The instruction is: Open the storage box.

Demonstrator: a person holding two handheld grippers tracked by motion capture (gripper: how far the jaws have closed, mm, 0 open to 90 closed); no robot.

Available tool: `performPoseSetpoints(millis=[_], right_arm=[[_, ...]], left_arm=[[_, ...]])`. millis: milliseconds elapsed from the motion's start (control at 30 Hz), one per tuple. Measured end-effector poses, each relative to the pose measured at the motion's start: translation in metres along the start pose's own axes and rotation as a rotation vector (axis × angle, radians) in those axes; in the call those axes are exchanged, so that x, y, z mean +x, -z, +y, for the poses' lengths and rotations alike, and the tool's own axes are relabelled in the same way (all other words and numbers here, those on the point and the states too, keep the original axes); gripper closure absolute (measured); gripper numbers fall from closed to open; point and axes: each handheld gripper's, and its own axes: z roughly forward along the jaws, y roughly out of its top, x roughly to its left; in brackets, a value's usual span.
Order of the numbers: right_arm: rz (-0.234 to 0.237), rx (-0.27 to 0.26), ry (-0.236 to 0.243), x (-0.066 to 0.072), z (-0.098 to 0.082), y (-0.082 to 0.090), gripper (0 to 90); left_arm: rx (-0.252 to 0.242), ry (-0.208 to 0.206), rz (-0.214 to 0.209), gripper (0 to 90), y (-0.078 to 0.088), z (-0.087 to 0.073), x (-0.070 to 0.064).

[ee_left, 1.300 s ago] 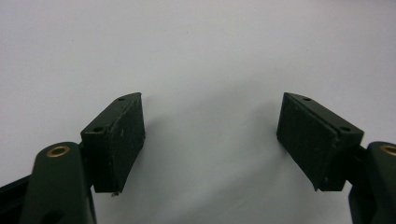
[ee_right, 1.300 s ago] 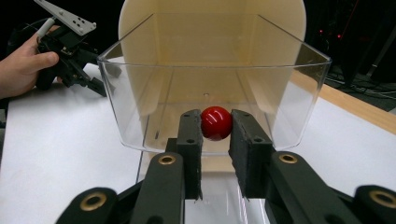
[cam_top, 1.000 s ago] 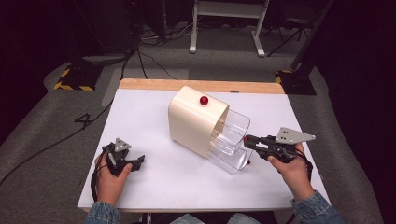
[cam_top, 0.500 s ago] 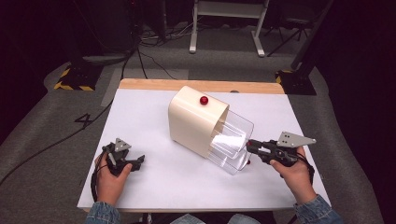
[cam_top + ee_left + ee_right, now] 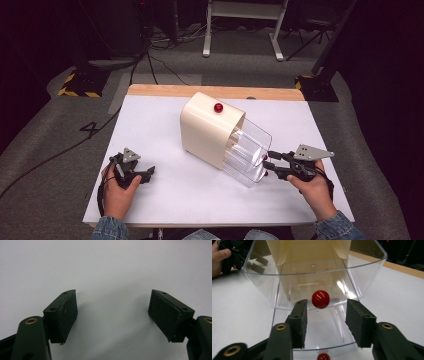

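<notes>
Red knob (image 5: pixel 320 299) of clear drawer (image 5: pixel 317 277) just beyond parted right tongs (image 5: pixel 325 322); left tongs (image 5: pixel 112 315) apart over table (image 5: pixel 105 265).

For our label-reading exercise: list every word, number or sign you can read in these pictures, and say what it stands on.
"4": dark figure on the grey floor, left of the table.
Yellow-and-black hazard stripes: on the floor by a dark stand; no words.
Nothing is written on the cabinet or its drawers.

White table (image 5: pixel 150 130) bright, lit from above — surroundings dark; soft blur, glare on clear drawers (image 5: pixel 317 277).
</notes>
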Motion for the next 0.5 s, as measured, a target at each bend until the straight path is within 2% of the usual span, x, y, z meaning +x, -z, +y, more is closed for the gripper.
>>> performPoseSetpoints(millis=[133,267,500], right_arm=[[-0.021,0.02,-0.002,-0.002,-0.006,0.006,42.9],[-0.051,0.053,-0.007,-0.006,-0.016,0.016,38.6],[-0.095,0.082,-0.088,-0.021,-0.036,0.039,34.6]], left_arm=[[0.002,0.0,-0.002,23.7,0.0,0.0,0.0],[0.002,0.002,-0.003,23.7,0.0,0.0,0.001],[0.001,0.002,-0.003,23.7,0.0,0.0,0.0]])
